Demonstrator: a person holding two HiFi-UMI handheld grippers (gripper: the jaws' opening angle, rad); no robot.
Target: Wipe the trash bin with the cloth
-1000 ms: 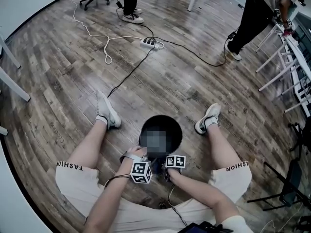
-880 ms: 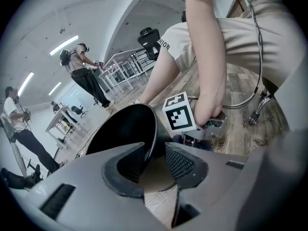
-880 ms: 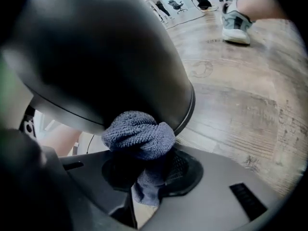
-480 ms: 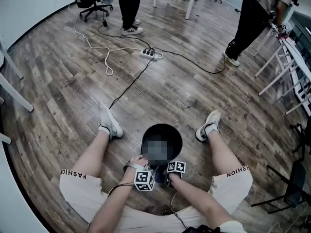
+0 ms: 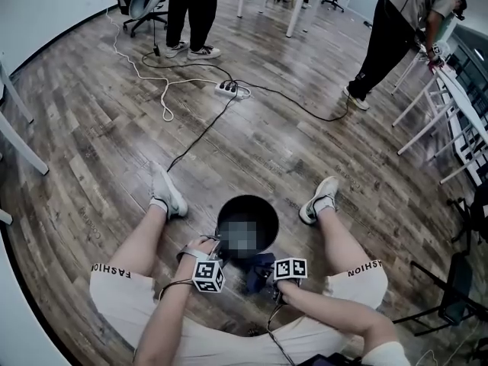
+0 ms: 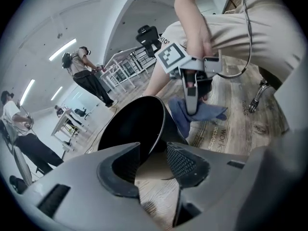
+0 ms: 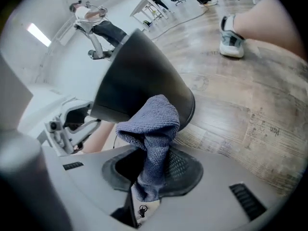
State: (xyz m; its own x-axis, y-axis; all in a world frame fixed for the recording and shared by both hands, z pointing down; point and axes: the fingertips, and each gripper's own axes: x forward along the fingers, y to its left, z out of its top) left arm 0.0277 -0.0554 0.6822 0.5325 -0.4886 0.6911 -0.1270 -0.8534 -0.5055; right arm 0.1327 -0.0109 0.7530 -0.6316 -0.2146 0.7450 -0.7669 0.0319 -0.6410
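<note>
A black trash bin (image 5: 248, 221) stands on the wood floor between the seated person's legs. My left gripper (image 5: 218, 248) is at its near-left rim. In the left gripper view the bin's (image 6: 137, 129) rim runs between the jaws of the left gripper (image 6: 151, 160); they have just been opening, and floor shows beside the wall. My right gripper (image 5: 268, 271) is shut on a dark blue cloth (image 5: 258, 271), just off the near side of the bin. In the right gripper view the cloth (image 7: 153, 124) sticks up from the right gripper (image 7: 149, 170) in front of the bin's (image 7: 139, 76) outer wall.
The person's shoes (image 5: 168, 193) (image 5: 320, 198) flank the bin. A power strip (image 5: 231, 90) with trailing cables lies farther out. People stand at the back left (image 5: 187, 14) and back right (image 5: 389, 36). White table legs (image 5: 435, 120) and a black stand (image 5: 457, 280) are on the right.
My right gripper has pulled back from the bin toward the right, and the cloth now shows beside the bin's near side. The left gripper has shifted slightly left at the rim.
</note>
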